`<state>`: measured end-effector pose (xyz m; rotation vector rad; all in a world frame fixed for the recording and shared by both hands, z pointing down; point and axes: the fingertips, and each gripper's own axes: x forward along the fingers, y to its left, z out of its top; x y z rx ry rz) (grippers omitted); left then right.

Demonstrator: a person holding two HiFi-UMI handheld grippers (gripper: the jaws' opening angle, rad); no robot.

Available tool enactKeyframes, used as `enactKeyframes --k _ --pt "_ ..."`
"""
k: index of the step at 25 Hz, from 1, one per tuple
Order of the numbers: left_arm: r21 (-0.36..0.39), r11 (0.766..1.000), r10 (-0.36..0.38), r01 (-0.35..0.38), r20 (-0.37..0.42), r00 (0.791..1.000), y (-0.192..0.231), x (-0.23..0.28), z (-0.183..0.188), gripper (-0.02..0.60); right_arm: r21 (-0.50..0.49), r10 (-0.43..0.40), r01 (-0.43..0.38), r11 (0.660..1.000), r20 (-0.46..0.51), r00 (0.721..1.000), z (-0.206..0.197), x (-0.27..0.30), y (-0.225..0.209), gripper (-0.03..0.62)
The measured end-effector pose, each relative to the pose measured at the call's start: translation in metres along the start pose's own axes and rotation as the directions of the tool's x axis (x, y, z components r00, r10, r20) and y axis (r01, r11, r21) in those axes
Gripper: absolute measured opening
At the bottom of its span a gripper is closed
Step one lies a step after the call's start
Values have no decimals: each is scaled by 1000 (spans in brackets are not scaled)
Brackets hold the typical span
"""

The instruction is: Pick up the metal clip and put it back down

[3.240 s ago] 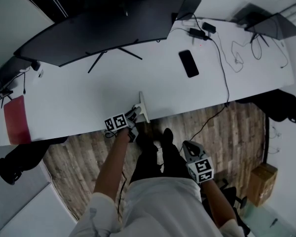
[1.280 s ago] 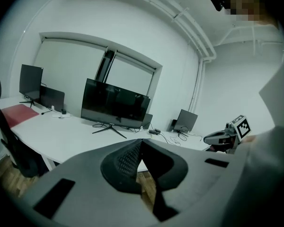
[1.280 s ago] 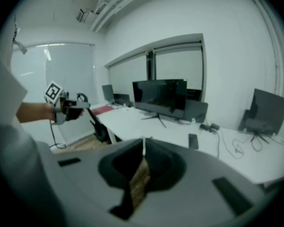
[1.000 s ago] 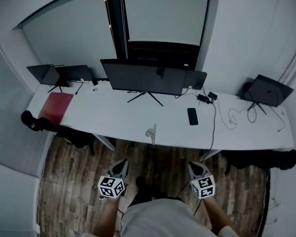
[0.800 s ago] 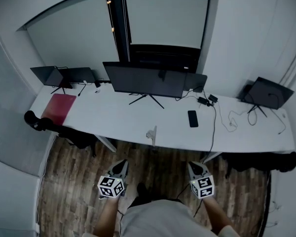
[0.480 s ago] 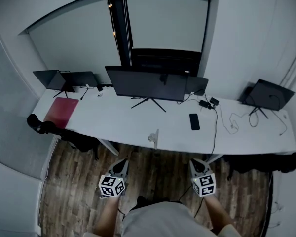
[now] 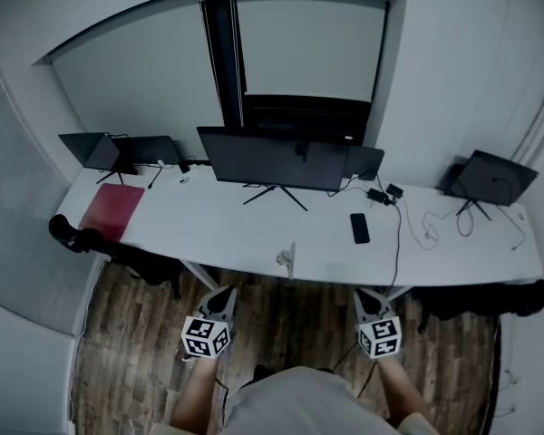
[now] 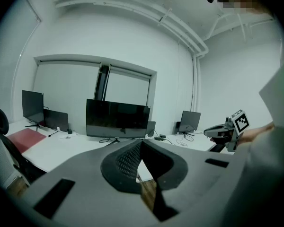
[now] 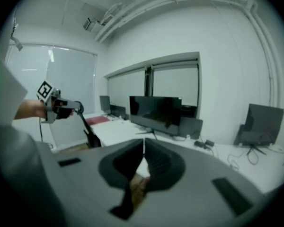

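Observation:
The metal clip [image 7: 288, 261] stands on the front edge of the long white desk [image 7: 208, 229], with nothing touching it. Both grippers hang over the wooden floor, well short of the desk. My left gripper [image 7: 219, 295] is shut and empty, its jaws meeting tip to tip in the left gripper view [image 8: 141, 143]. My right gripper [image 7: 367, 297] is also shut and empty, as the right gripper view [image 9: 143, 148] shows. Each gripper view catches the other gripper off to the side: the right gripper [image 8: 227, 129] and the left gripper [image 9: 57, 105].
On the desk are a wide dark monitor [image 7: 276, 159], a black phone [image 7: 359, 227], a red folder [image 7: 112, 211], laptops on stands at both ends and loose cables [image 7: 431, 225]. Dark chairs [image 7: 82, 236] sit by the desk's ends.
About three seconds ago my left gripper was at the clip on the desk edge. Now both grippers are drawn back over the floor, and the clip stays on the edge.

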<state>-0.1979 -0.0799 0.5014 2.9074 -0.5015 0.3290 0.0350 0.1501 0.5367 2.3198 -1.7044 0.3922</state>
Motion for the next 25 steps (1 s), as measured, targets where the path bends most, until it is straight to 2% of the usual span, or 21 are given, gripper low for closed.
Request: enactKeyframes --k 12,25 --pt "-4 1000 -25 25 -26 999 6 4 -7 32 23 -6 6 1000 4 1000 5 3 10 32" --pt "-13 1000 -20 19 -35 999 14 0 -14 32 34 4 -3 999 -8 1000 6 8 17 32"
